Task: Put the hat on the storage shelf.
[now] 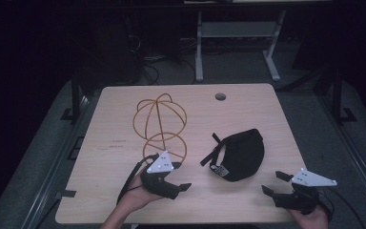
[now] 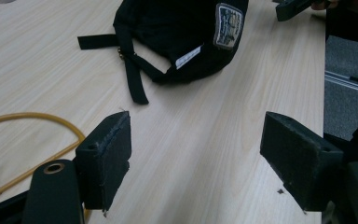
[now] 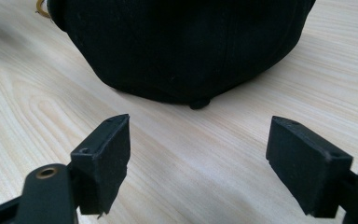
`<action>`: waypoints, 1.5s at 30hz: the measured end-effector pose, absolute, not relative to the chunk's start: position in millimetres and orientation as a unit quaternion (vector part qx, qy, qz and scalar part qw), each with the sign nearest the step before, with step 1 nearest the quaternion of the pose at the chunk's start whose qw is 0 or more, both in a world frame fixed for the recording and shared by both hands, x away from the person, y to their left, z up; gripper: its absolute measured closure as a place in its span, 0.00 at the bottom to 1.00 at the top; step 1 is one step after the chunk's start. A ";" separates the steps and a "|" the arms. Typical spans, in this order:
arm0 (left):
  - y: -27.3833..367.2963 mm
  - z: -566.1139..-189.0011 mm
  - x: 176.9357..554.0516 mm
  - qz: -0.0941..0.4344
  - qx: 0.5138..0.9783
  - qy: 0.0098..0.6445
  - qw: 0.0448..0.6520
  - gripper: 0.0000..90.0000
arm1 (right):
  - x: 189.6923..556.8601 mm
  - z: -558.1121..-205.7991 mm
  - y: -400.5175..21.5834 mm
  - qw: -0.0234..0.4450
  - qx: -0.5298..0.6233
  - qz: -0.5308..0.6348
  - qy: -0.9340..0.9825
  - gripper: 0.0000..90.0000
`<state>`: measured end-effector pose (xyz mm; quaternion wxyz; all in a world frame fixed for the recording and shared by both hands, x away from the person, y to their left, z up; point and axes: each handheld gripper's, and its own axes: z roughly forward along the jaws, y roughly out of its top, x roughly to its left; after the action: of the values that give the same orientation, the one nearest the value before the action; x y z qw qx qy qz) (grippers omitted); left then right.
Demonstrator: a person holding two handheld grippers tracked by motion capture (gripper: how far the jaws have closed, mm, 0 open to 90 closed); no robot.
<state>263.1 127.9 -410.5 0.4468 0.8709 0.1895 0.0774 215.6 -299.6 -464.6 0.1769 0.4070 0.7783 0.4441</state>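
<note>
A black cap [image 1: 240,153] lies on the wooden table [image 1: 248,102], right of centre, its strap [image 1: 210,151] trailing to the left. In the left gripper view the cap [image 2: 177,32] shows a patch and a white label. A gold wire stand [image 1: 160,121] sits at the table's middle left. My left gripper [image 1: 183,176] is open, near the front edge, just in front of the wire stand and left of the cap. My right gripper [image 1: 275,182] is open at the front right, facing the cap [image 3: 182,46] from close by. Both hold nothing.
A round cable hole [image 1: 220,97] is at the table's far edge. The gold wire's base ring [image 2: 32,121] curves beside my left jaw. Beyond the table stand a white desk frame [image 1: 238,43] and dark floor with cables.
</note>
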 end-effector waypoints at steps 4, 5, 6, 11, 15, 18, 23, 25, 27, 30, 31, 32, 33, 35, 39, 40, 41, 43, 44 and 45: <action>122.9 -408.1 263.4 0.075 0.871 0.185 0.449 0.27 | 215.9 -464.4 -299.0 0.178 0.405 0.445 0.779 0.24; 119.1 -406.5 263.2 0.073 0.872 0.181 0.449 0.27 | 215.7 -464.4 -298.7 0.178 0.405 0.446 0.778 0.24; 117.3 -405.6 263.7 0.072 0.874 0.177 0.446 0.27 | 215.4 -464.4 -298.5 0.178 0.406 0.447 0.778 0.24; 109.4 -402.3 265.0 0.072 0.878 0.170 0.443 0.27 | 214.9 -464.2 -299.0 0.177 0.404 0.446 0.778 0.24; 97.5 -401.1 263.5 0.069 0.881 0.158 0.440 0.27 | 214.3 -463.6 -299.9 0.177 0.405 0.449 0.777 0.24; 92.1 -400.8 263.6 0.068 0.883 0.151 0.440 0.27 | 214.2 -463.6 -299.4 0.176 0.404 0.449 0.777 0.24; 76.1 -399.0 267.5 0.062 0.885 0.140 0.440 0.28 | 214.5 -463.7 -298.4 0.175 0.402 0.449 0.779 0.24; 70.8 -398.5 269.2 0.060 0.885 0.137 0.440 0.28 | 214.6 -463.7 -298.9 0.174 0.403 0.449 0.778 0.24; 68.2 -398.4 270.2 0.059 0.886 0.136 0.439 0.28 | 214.4 -463.9 -299.1 0.173 0.404 0.450 0.777 0.24; 60.0 -398.4 274.2 0.056 0.887 0.134 0.438 0.28 | 214.3 -463.7 -300.0 0.175 0.403 0.450 0.777 0.24; 58.4 -398.4 275.2 0.055 0.888 0.134 0.437 0.28 | 214.3 -463.7 -300.2 0.175 0.403 0.450 0.777 0.24; 58.4 -398.4 275.2 0.055 0.888 0.134 0.437 0.28 | 214.3 -463.7 -300.2 0.175 0.403 0.450 0.777 0.24; 55.1 -398.6 277.7 0.054 0.889 0.131 0.436 0.28 | 214.2 -463.7 -300.3 0.175 0.403 0.451 0.777 0.24; 53.2 -399.0 278.3 0.054 0.889 0.131 0.435 0.28 | 214.0 -463.6 -300.4 0.175 0.403 0.450 0.777 0.24; 43.1 -403.2 283.1 0.047 0.895 0.129 0.425 0.28 | 213.3 -462.7 -301.6 0.178 0.404 0.454 0.774 0.24; 42.0 -403.5 284.2 0.047 0.895 0.127 0.424 0.28 | 213.4 -462.8 -301.9 0.179 0.404 0.454 0.774 0.24; 40.5 -404.1 285.3 0.045 0.895 0.128 0.424 0.29 | 213.6 -462.9 -302.0 0.178 0.404 0.455 0.774 0.24; 39.3 -404.3 286.3 0.044 0.896 0.128 0.424 0.29 | 213.8 -463.0 -302.2 0.178 0.404 0.453 0.774 0.24; 36.7 -405.3 288.7 0.041 0.895 0.127 0.425 0.30 | 213.6 -463.0 -302.2 0.178 0.403 0.454 0.774 0.24; 35.1 -406.2 289.4 0.038 0.895 0.129 0.426 0.30 | 213.5 -463.1 -302.1 0.179 0.402 0.454 0.774 0.24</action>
<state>289.4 35.1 -406.2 0.4259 0.8947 0.1293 0.0383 213.5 -302.1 -463.1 0.1786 0.4025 0.7743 0.4544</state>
